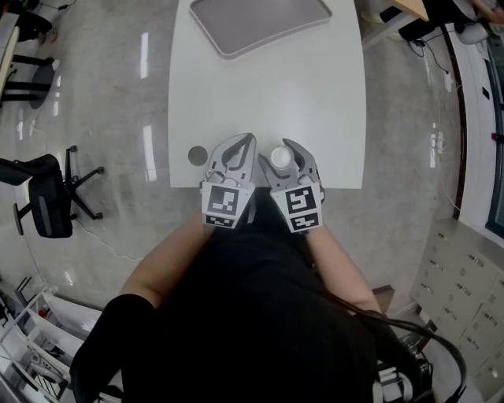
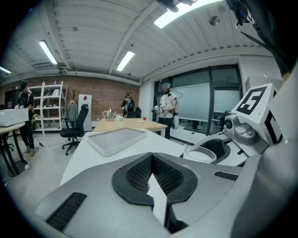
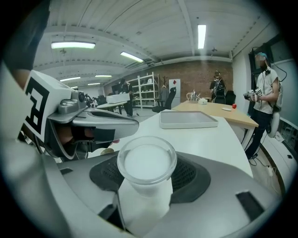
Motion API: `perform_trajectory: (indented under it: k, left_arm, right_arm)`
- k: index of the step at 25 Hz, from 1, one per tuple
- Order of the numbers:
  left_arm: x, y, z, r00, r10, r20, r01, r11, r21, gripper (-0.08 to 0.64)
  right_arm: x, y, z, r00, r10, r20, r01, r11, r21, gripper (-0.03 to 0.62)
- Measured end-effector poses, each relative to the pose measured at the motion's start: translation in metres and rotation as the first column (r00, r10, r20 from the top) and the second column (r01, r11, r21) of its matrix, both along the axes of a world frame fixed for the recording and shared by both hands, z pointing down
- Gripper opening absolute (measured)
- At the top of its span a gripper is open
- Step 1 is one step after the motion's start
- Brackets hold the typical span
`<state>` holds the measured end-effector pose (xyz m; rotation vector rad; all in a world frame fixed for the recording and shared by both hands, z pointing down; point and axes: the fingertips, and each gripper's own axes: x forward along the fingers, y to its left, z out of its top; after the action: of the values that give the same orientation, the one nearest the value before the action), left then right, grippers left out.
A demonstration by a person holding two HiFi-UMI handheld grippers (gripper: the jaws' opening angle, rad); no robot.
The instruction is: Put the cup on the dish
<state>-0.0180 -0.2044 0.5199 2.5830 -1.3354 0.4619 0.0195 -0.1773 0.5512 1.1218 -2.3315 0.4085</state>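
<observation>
right tool (image 3: 149, 155) clasping cup (image 3: 146, 165), left tool (image 2: 151, 159) closed

White rectangular table (image 1: 315, 94) on a glossy grey floor (image 1: 110, 102). Left of the table, well apart, a black wheeled office chair (image 1: 47, 197). To its right, pale grey drawer cabinets (image 1: 465, 291). Beyond its far end, a light wooden table (image 3: 233, 114), white open shelving (image 2: 52, 104) and a red brick wall (image 3: 186, 79).

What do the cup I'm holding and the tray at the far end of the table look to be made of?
Cup: probably plastic, frosted and translucent; milky walls with a clearer, glossy rim.
Tray: likely plastic or coated metal, matte grey; even, dull surface with a rounded raised rim, no glints.
</observation>
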Motion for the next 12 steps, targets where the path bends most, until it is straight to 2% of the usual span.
perform_trajectory:
  k: [12]
  left_arm:
    - [0.011,-0.011,-0.075,1.000,-0.016,-0.016,0.018,0.992,0.126,-0.003]
  right_arm:
    - [0.011,-0.001,-0.094,0.998,-0.054,0.041,0.052,0.997,0.051,0.245]
